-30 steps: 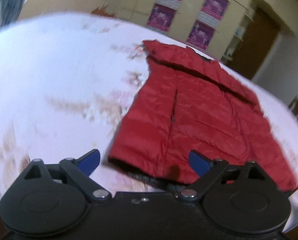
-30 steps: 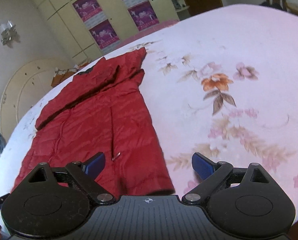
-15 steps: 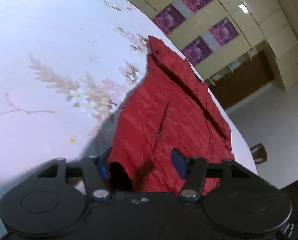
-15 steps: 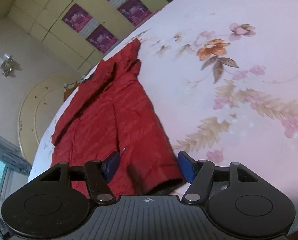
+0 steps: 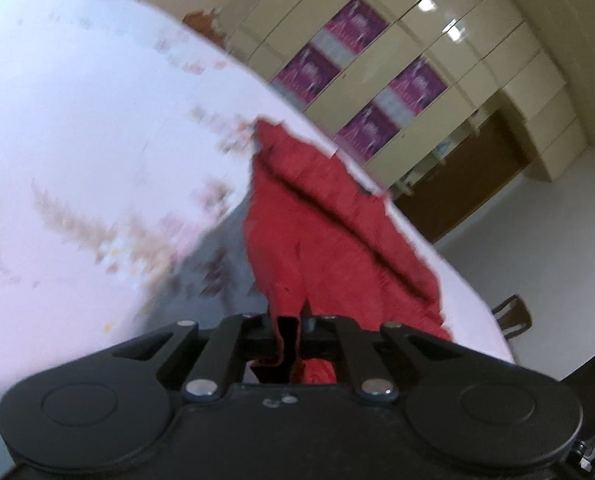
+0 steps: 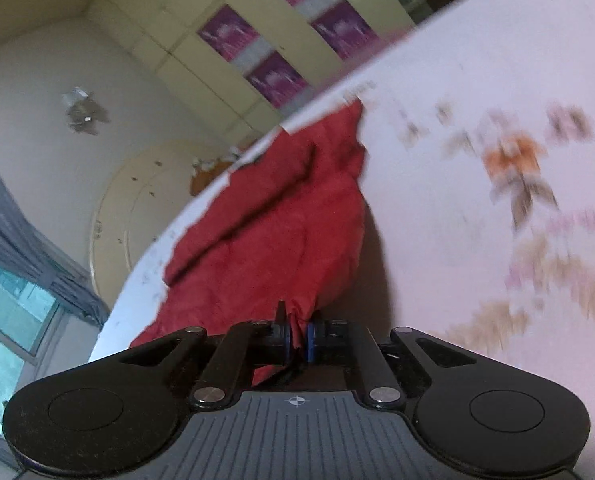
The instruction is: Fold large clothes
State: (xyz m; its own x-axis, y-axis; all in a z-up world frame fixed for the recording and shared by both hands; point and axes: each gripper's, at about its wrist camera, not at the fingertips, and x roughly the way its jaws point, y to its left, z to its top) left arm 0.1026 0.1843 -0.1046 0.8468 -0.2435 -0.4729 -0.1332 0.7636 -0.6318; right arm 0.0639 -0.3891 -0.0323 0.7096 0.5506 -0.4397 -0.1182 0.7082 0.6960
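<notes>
The right gripper [image 6: 298, 336] is closing its jaws on the near hem of a red jacket [image 6: 281, 232], the cloth bunched between its blue pads. The jacket stretches away over a floral bedsheet [image 6: 497, 184], lifted at the pinched end, with purple posters [image 6: 273, 76] on the cupboards behind.

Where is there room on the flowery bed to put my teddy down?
Bare flowered sheet lies wide open beside the red jacket in the left wrist view, and more lies bare past its other edge in the right wrist view. The crowded strip is the jacket itself, pinched at its near hem by the left gripper and the right gripper.
</notes>
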